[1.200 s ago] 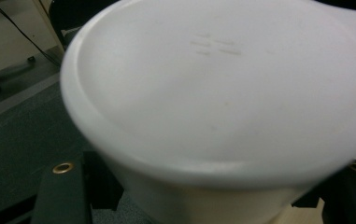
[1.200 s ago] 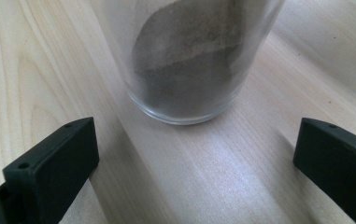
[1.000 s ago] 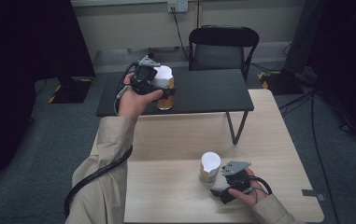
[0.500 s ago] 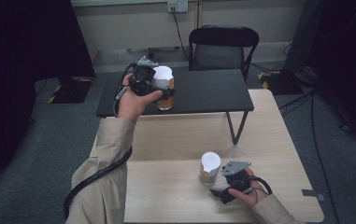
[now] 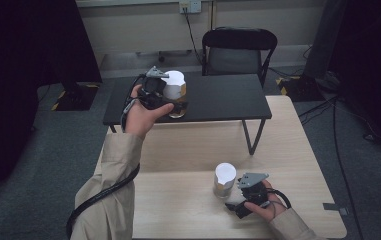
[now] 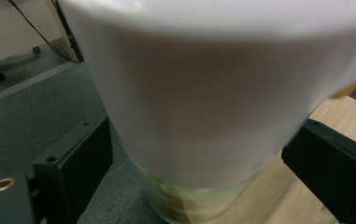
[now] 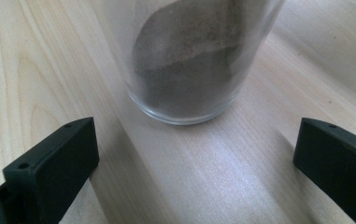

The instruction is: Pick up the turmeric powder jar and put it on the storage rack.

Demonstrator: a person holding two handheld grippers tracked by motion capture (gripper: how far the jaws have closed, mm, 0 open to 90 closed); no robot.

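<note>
Grey carpet and a pale wall frame the high view: we hold our left gripper point(image 5: 165, 97) up over the black side table point(image 5: 228, 100), a white-topped glass point(image 5: 175, 92) between its jaws and seemingly lifted off the surface. Our right gripper point(image 5: 235, 197) rests on the wooden table point(image 5: 178, 150) just beside a second white-topped glass point(image 5: 224, 180).

Left gripper view: jaws close on either side of that glass point(image 6: 203, 93), pinching it.

Right gripper view: jaws spread wide, the second glass point(image 7: 187, 60) standing free ahead of them on the wood.

We judge one glass picked up, the other waiting.
</note>
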